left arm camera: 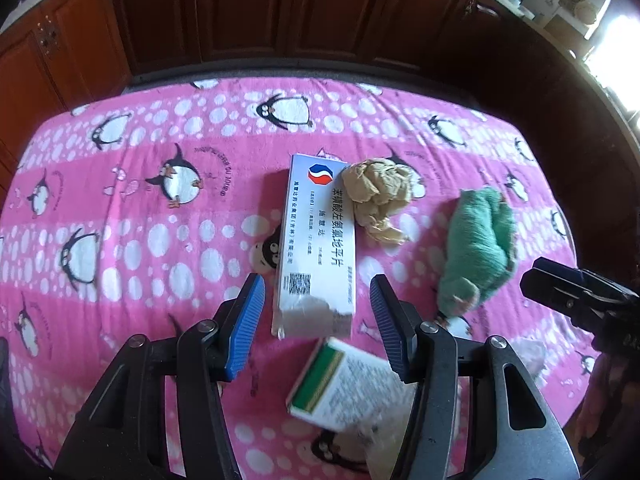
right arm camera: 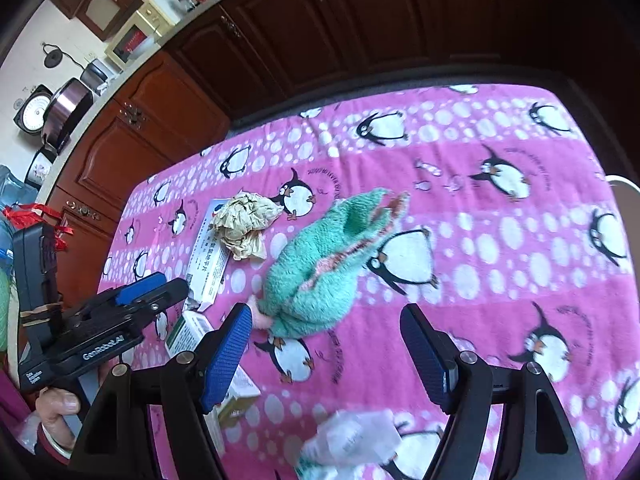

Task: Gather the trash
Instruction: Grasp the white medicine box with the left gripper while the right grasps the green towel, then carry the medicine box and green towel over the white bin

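Right wrist alone shows crumpled plastic (right arm camera: pixel 352 436) below its open, empty fingers (right arm camera: pixel 228 360).

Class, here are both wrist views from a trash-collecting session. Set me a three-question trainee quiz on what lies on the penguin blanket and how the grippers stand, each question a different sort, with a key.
1. True or false: the crumpled paper ball touches the long white box.
2. Multiple choice: the left gripper has between its fingers
A. the green fuzzy cloth
B. the near end of the long white box
C. nothing but blanket
3. Fill in: the right gripper is open and holds ____.

Key: 1 true; 2 B; 3 nothing
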{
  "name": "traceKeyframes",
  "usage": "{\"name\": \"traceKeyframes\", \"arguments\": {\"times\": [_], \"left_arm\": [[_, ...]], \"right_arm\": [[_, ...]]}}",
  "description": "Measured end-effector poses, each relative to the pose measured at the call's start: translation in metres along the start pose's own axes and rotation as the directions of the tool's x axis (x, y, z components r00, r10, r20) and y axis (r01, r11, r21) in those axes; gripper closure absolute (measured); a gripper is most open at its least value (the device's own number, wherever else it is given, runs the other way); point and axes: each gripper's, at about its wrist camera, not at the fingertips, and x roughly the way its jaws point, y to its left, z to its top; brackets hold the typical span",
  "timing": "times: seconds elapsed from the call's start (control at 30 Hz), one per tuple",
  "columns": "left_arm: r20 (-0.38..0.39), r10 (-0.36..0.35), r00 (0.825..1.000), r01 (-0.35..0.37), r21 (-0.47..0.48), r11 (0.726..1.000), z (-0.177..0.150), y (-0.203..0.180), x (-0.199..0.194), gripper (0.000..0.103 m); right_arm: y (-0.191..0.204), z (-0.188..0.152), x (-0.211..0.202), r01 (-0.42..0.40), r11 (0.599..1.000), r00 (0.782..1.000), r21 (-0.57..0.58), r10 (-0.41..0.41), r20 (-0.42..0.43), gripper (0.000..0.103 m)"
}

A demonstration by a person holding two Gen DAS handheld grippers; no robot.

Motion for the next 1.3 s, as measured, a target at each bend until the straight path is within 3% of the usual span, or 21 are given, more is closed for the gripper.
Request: {"name": "traceKeyframes", "arguments": {"times": [0.3,0.47,0.5,0.53,0.57,0.6,0.7,1.03,1.3], "left_arm": [[-0.047,0.073,0.996,-0.071,0.043,0.997,0.019,-0.006,0.039,0.050],[-0.035,0.075,0.997,-0.073,0.044,0.996,0.026,-0.004,0.046,0.050],[-0.032,0.070,0.997,-0.069,0.046,0.997,0.026,-0.003,0.046,0.055],[-0.027,0.065,0.998,-0.063,0.046,0.997,0.026,-0.002,0.045,0.058],[-0.025,0.057,0.998,-0.056,0.045,0.997,0.028,-0.002,0.045,0.058],[-0.024,0.048,0.999,-0.047,0.042,0.998,0.027,0.000,0.043,0.058],[0.002,0.051,0.999,-0.051,0.027,0.998,0.026,0.011,0.030,0.059],[0.100,0.045,0.994,-0.049,0.042,0.998,0.020,0.008,-0.030,0.059],[0.152,0.024,0.988,-0.042,0.115,0.993,0.016,-0.040,-0.061,0.059]], "right_arm": [[0.003,0.016,0.032,0.011,1.000,0.999,0.013,-0.011,-0.047,0.028],[0.005,0.018,0.051,0.006,1.000,0.997,0.024,-0.004,-0.081,0.028],[0.006,0.018,0.054,0.000,1.000,0.996,0.023,0.002,-0.087,0.029],[0.006,0.016,0.056,0.000,1.000,0.996,0.018,0.002,-0.087,0.030],[0.008,0.015,0.055,0.000,1.000,0.998,0.005,0.000,-0.070,0.042],[0.007,0.014,0.053,-0.018,1.000,0.998,0.001,0.018,-0.059,0.051],[0.009,0.012,0.044,-0.041,0.999,0.998,-0.025,0.040,-0.040,0.056],[0.012,0.005,-0.017,-0.069,0.993,0.996,-0.093,0.074,0.048,0.057],[0.005,-0.002,-0.056,-0.045,0.992,0.992,-0.116,0.058,0.113,0.057]]}}
